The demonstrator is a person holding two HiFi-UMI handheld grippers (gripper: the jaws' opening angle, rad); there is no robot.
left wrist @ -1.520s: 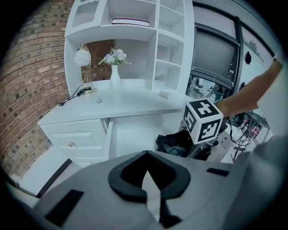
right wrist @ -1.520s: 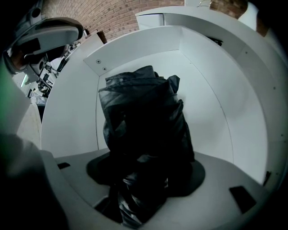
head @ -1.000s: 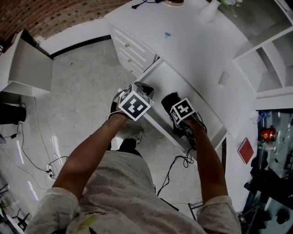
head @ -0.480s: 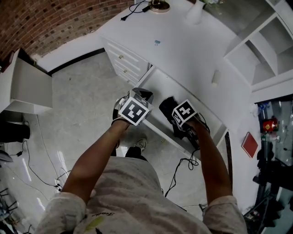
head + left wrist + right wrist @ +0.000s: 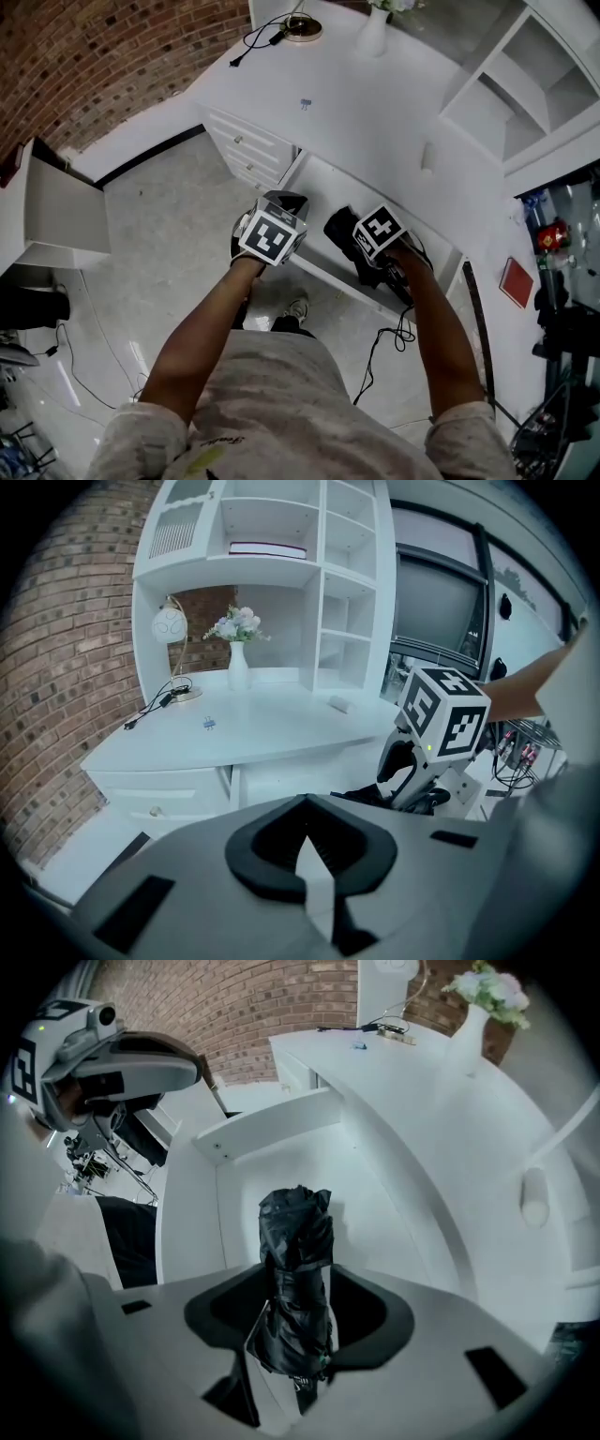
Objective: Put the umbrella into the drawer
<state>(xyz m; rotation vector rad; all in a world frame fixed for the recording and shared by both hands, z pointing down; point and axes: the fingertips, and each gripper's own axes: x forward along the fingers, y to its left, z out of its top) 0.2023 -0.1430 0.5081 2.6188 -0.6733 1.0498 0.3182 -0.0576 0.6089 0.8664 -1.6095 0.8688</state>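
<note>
A folded black umbrella lies inside the open white drawer, pointing away from me. My right gripper hangs over it, pointing steeply down. The umbrella shows in the wide gap between its jaws. The jaws are closing and the pads stand clear of the fabric on both sides. In the head view this gripper is above the drawer. My left gripper looks shut with nothing in it. It is held by the drawer's near left corner.
The white desk top carries a lamp, a vase of flowers, a small blue clip and a white block. Small drawers sit left of the open one. Shelves stand behind, and cables trail on the floor.
The right gripper has lifted a little above the drawer and the umbrella stays down inside it. The left gripper has hardly moved. The head camera has tilted further toward the desk.
</note>
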